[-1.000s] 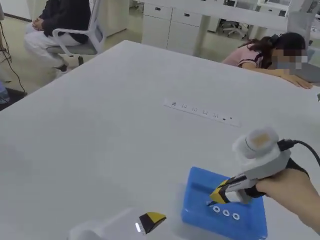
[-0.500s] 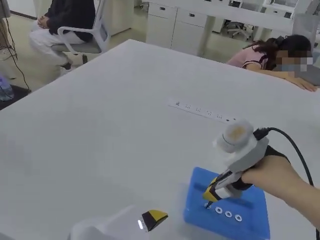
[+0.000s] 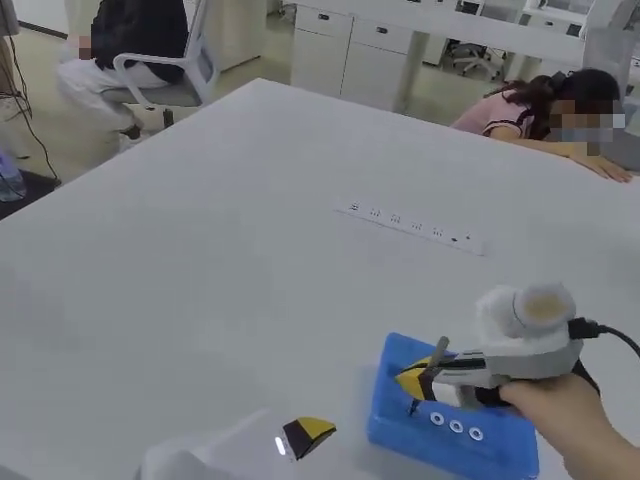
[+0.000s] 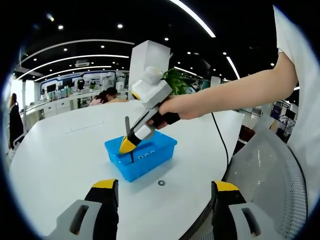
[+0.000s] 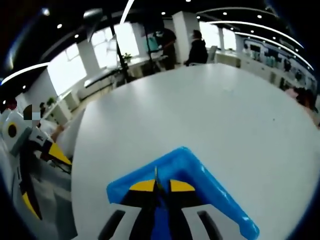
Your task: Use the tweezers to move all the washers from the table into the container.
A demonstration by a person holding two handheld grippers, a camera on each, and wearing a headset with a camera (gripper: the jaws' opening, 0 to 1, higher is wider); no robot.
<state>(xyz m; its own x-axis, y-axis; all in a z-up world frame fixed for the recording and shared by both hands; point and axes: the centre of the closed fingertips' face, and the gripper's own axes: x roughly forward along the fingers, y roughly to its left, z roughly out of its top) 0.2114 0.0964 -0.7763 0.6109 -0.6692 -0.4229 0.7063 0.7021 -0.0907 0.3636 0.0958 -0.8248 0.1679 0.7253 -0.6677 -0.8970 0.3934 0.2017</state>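
A blue container [image 3: 500,450] sits near the table's front edge with three washers [image 3: 456,427] in a row inside it. My right gripper [image 3: 408,379], held in a hand, hovers over the container's left part, shut on the thin tweezers [image 3: 438,352], whose dark tip points down into the container. One more washer [image 4: 161,183] lies on the table in front of the container [image 4: 142,160]. The right gripper view looks along shut jaws [image 5: 156,186] over the container's blue corner [image 5: 210,185]. My left gripper [image 4: 162,200] stands open and empty, short of the loose washer; its yellow fingertip [image 3: 305,432] shows left of the container.
A white power strip [image 3: 412,227] lies across the middle of the white table [image 3: 220,230]. One person leans on the table's far right edge [image 3: 560,120]; another sits on a chair [image 3: 150,70] at the far left. Office cabinets stand behind.
The right gripper has swung from a steep downward tilt to nearly level and drawn a little to the right over the container. The left gripper has stayed put.
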